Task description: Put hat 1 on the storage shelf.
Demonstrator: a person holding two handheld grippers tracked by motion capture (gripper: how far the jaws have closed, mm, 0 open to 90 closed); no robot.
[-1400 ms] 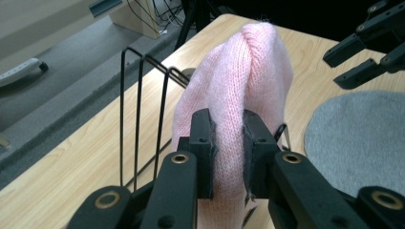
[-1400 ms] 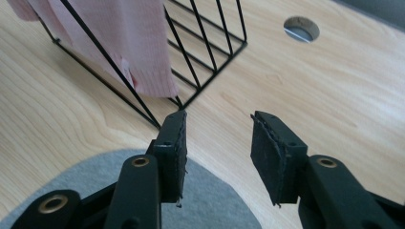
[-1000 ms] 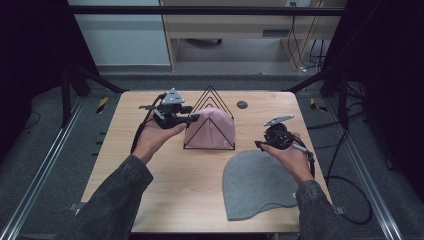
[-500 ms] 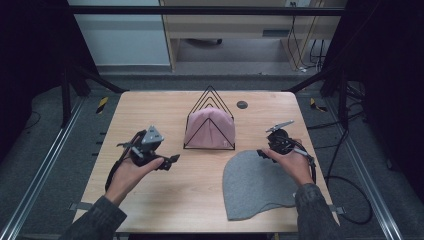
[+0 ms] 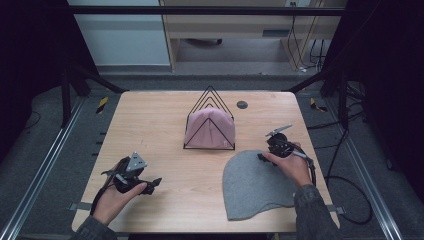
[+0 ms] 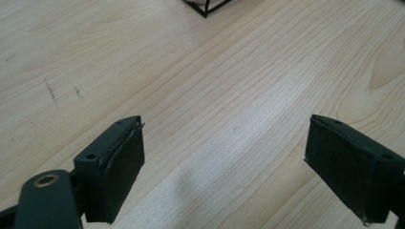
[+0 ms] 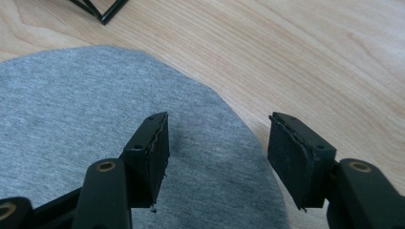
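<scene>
A pink beanie sits in a black wire rack at the middle of the wooden table. Flat near the front right lies a grey beanie. My right gripper hovers over its upper right edge, open, and the grey beanie lies under its jaws with nothing held. My left gripper is at the front left, low over bare wood, open and empty. Its fingers stand wide apart in the left gripper view, where a corner of the wire rack shows at the top.
A small dark round disc lies near the table's back right. Black cables trail off the right side onto the floor. A cabinet stands beyond the table's far edge.
My left gripper has drawn back from beside the rack to the front left of the table. My right gripper has shifted slightly, staying over the grey beanie's edge.
</scene>
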